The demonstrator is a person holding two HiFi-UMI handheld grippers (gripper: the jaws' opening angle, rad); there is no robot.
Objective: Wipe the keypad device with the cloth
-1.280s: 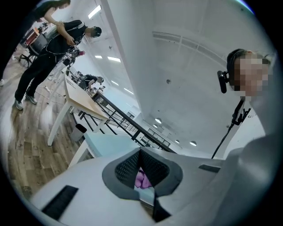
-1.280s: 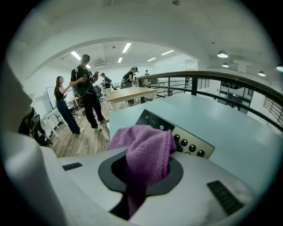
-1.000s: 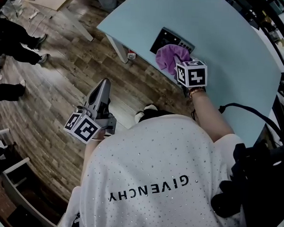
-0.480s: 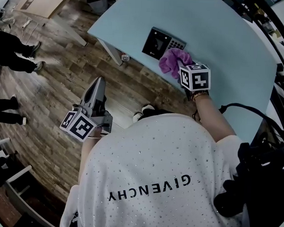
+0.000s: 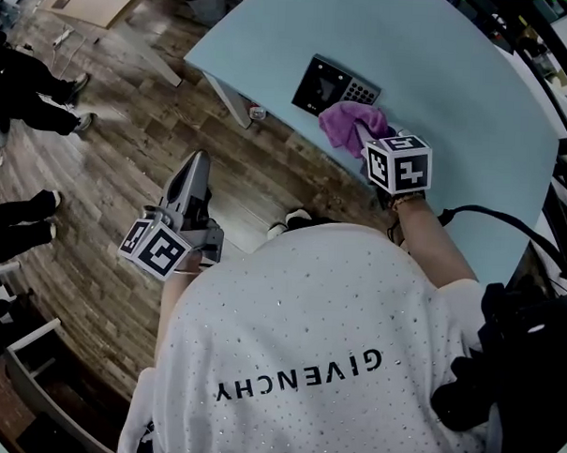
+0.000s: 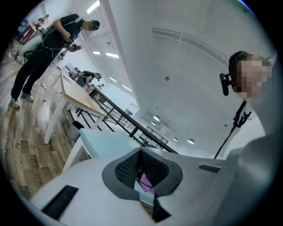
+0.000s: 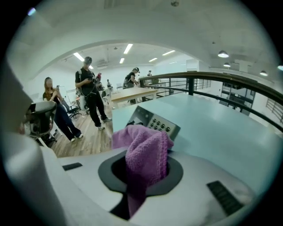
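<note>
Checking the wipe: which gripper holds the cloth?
The right gripper, jaws clamped on the purple cloth beside the keypad device; the left gripper is shut, empty.

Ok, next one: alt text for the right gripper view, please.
The right claw is shut on a purple cloth, with the keypad device just beyond it on a pale blue table. People stand on the wood floor in the background.

I see the keypad device, a dark flat box with a screen and rows of small buttons, lying near the pale blue table's edge. The purple knitted cloth hangs bunched, pinched in my right gripper, just beside the device's near corner.
</note>
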